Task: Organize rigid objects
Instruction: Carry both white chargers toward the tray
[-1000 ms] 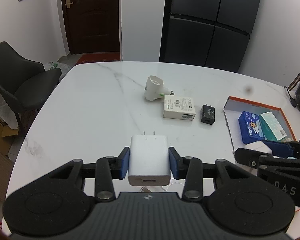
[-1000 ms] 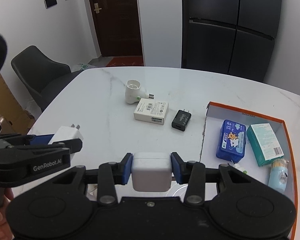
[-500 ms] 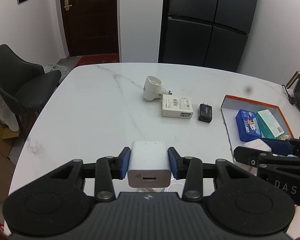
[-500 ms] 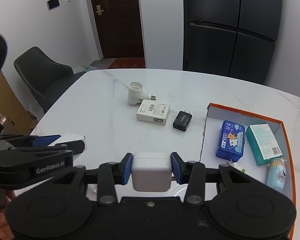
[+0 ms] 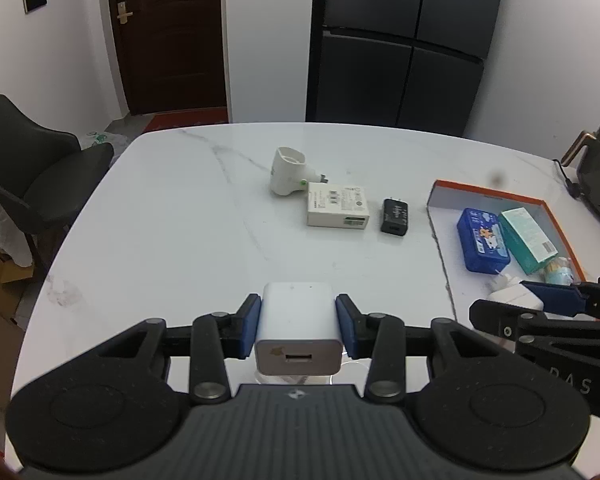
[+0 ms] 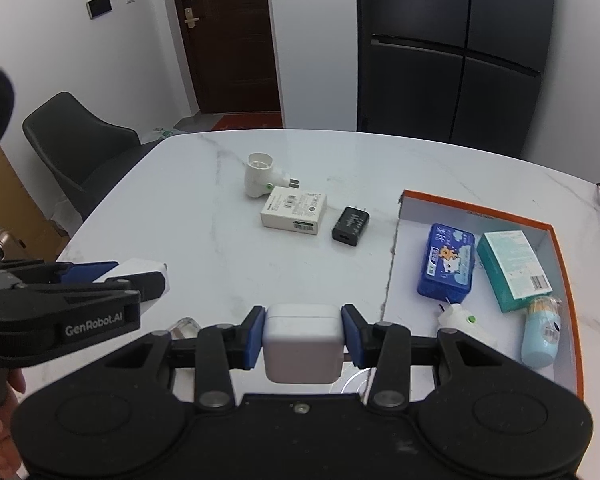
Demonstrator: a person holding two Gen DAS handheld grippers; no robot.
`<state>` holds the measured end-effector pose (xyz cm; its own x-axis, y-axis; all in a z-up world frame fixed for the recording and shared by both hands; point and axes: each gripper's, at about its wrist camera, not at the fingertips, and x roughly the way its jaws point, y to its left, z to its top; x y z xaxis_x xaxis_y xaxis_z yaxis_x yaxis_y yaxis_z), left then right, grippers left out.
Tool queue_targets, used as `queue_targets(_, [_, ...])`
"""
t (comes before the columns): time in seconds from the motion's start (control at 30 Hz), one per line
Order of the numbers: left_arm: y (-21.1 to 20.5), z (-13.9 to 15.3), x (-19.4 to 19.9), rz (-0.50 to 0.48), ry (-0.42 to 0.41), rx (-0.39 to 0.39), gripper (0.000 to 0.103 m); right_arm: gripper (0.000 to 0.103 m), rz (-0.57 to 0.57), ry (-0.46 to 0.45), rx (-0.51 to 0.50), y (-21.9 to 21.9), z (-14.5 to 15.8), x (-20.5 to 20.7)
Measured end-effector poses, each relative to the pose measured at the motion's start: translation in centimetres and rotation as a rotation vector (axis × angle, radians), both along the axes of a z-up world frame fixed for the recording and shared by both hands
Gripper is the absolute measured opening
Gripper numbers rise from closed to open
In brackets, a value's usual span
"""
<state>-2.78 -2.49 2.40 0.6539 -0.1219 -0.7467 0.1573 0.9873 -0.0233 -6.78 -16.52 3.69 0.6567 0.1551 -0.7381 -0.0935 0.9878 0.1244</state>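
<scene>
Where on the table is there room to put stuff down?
Bare table lies left of the white plug and white box, toward the chair. The orange tray is crowded.

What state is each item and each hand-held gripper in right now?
Left hand-held gripper: shut on white USB charger, lifted.
Right hand-held gripper: shut on white square adapter.
Black charger: lying flat on table.
White box: lying flat, label up.
White plug adapter: on its side.
Orange-rimmed tray: open, partly filled.
Blue case: flat in tray.
</scene>
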Motion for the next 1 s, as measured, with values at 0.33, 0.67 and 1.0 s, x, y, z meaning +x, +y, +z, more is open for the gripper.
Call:
queue_targets(0.33, [-1.4,0.1,-0.5,-0.019,-0.003,0.003,0.042,0.051,-0.019,0.006,0.007,-1.3,-0.2,-0.8])
queue_targets(0.67, [-2.6,0.1,-1.0,-0.028,-0.007,0.004,0.042,0.051,-0.029,0.007,0.014,-2.3,-0.1,-1.5])
queue_targets(1.0, [-3.7,-0.1,-1.7,-0.045,-0.003,0.006,0.042,0.051,-0.045,0.012,0.023,-3.3,-0.3,-2.3])
